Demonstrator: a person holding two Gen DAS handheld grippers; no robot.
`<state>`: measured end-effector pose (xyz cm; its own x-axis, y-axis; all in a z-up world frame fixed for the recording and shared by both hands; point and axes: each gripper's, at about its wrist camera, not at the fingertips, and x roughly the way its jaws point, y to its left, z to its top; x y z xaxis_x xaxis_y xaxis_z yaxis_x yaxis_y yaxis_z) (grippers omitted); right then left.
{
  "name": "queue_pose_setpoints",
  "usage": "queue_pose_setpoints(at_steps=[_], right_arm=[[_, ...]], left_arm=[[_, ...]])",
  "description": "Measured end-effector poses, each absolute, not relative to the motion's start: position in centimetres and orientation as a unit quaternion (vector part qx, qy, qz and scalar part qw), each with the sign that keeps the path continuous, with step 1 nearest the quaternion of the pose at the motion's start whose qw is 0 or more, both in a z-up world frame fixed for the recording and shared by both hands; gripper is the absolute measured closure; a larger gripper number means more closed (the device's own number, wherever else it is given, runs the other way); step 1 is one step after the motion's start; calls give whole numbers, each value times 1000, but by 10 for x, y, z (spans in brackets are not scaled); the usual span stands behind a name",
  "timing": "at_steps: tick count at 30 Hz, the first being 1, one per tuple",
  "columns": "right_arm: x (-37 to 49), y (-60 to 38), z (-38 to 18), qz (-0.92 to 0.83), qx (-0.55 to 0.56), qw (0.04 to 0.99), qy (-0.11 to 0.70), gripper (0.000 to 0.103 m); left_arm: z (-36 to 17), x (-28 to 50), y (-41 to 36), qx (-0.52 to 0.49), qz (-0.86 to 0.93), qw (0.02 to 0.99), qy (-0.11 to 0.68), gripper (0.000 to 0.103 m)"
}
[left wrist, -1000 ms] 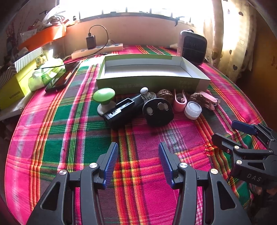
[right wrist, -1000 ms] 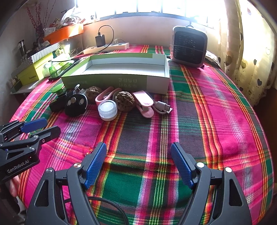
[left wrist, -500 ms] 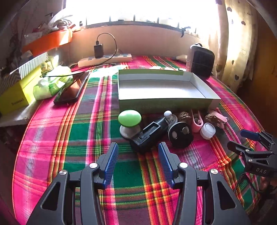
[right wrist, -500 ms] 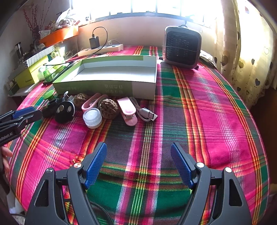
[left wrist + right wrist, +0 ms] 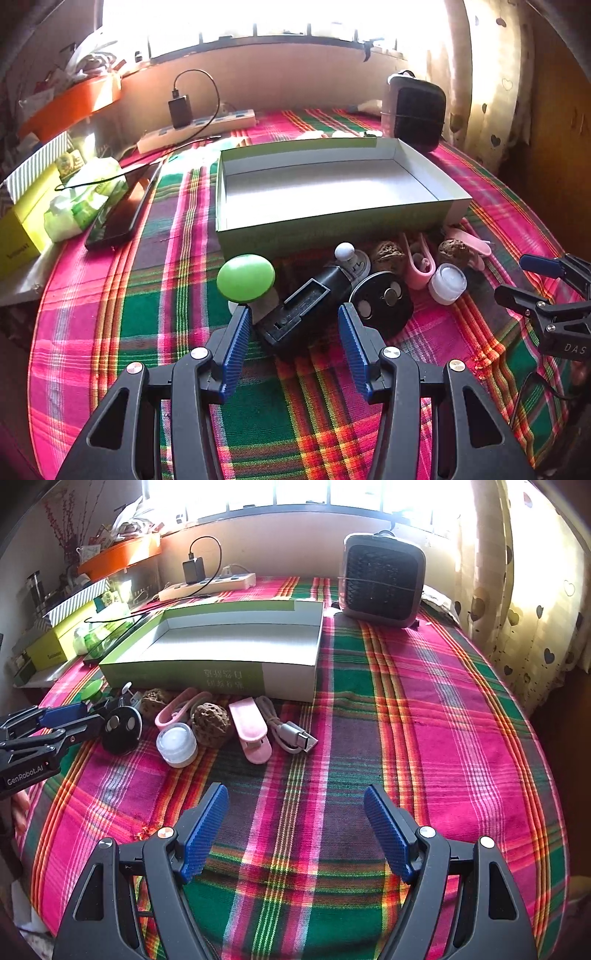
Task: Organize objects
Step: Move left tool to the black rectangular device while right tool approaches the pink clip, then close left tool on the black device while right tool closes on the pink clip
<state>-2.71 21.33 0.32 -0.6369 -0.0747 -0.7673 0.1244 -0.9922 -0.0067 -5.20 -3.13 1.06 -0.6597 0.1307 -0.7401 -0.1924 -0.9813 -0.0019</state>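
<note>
My left gripper is spread wide and holds nothing, its blue ribbed fingers reaching either side of the near end of the black rectangular plastic charger block on the plaid pink-and-green tablecloth. The left finger's tip sits just beside the green mushroom-shaped plastic knob, which stands touching or nearly touching the block. My right gripper is likewise open and empty, hovering over bare cloth, well apart from the clutter.

The shallow green cardboard box with a white inside has nothing in it, and the loose things lie in a row along its near wall: the block, a round black disc with two silver studs, two brown wrinkled walnuts, a small white plastic jar, pink clips and a grey cable plug. I judge the sorting has barely begun; I am lining up on the first pick.

Next I must ease forward until the block's sides lie between my pads, then close. The block lies askew to my fingers, so a slight twist of the wrist would square the grasp, and I must keep clear of the knob and the disc crowding it.
</note>
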Motion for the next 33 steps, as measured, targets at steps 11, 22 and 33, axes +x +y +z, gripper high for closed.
queue_pose_setpoints(at_steps=[11, 22, 33], right_arm=[[-40, 209, 10, -905, 416, 84, 40, 26], [-56, 196, 12, -902, 411, 120, 55, 53], [-70, 193, 8, -896, 420, 134, 53, 71]], left_arm=[[4, -49, -19, -429, 894, 127, 15, 57], [5, -57, -16, -437, 891, 124, 10, 57], [6, -70, -14, -443, 888, 118, 14, 65]])
